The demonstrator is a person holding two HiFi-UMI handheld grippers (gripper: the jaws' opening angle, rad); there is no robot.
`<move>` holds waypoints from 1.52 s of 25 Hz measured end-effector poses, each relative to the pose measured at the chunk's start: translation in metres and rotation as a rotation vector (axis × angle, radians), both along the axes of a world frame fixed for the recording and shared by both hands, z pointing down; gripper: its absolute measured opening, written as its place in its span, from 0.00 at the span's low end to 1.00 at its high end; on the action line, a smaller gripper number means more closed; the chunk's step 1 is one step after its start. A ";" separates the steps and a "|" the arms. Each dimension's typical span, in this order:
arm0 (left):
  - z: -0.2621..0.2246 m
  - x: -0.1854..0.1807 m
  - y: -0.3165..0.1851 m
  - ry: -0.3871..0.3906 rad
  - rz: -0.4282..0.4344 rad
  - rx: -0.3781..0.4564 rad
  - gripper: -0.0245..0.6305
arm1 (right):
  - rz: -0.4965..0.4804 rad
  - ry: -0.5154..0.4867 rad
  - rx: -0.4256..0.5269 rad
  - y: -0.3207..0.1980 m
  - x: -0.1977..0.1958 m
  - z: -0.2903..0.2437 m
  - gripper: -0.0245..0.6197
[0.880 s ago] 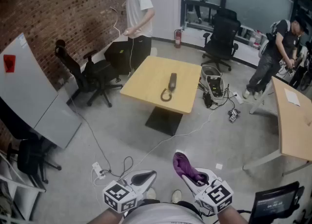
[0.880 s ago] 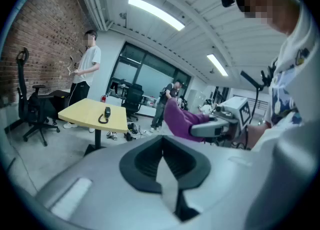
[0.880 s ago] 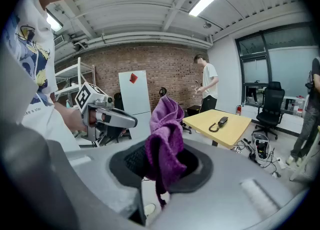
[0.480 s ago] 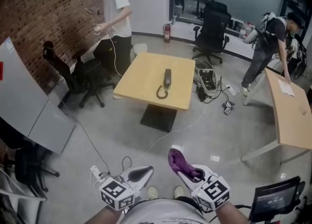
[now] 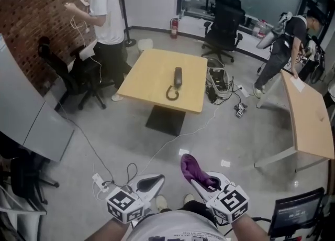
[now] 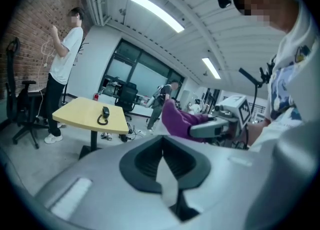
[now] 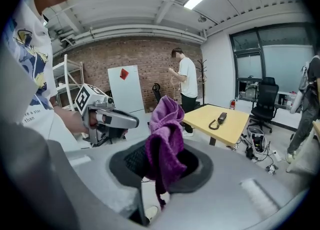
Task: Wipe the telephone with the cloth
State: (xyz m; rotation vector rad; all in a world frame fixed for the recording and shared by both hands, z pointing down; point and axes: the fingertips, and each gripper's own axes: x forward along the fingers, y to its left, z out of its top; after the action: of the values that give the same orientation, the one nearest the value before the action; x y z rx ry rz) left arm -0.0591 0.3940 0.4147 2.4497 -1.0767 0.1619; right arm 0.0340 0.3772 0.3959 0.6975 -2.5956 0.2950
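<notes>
The right tool (image 7: 161,171) grips a purple cloth (image 7: 165,139) between its jaws. The cloth stands up out of them in a bunch, and one thin end hangs down. The left tool (image 6: 162,161) is closed, with nothing between its jaws. In the head view both tools are low, side by side, close to the body of the person who holds them, above the grey floor (image 5: 120,145). The telephone (image 5: 177,77) lies on the yellow surface (image 5: 152,77) in the middle of the room, well apart from both tools. Its cord (image 5: 172,94) makes a loop at the near end. A person in a white shirt (image 5: 104,9) stands left of the surface, near the brick wall (image 5: 31,20). Another person (image 5: 282,46) bends over a second surface (image 5: 309,114) at the right
</notes>
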 end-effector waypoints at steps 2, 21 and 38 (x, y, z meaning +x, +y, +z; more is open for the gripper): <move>0.004 -0.005 0.001 0.001 -0.008 -0.020 0.04 | -0.001 0.003 -0.010 0.001 -0.005 0.001 0.17; 0.008 -0.007 -0.150 -0.084 -0.124 -0.041 0.07 | -0.057 -0.050 -0.015 -0.158 0.004 0.002 0.17; 0.040 -0.034 -0.332 -0.140 -0.160 -0.150 0.21 | 0.060 -0.027 -0.090 -0.298 0.023 0.027 0.17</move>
State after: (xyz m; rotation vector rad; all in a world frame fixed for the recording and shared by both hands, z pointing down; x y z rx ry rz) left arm -0.0927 0.0617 0.4545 2.2355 -1.2674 0.3542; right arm 0.0568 0.0789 0.4230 0.7459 -2.5719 0.4395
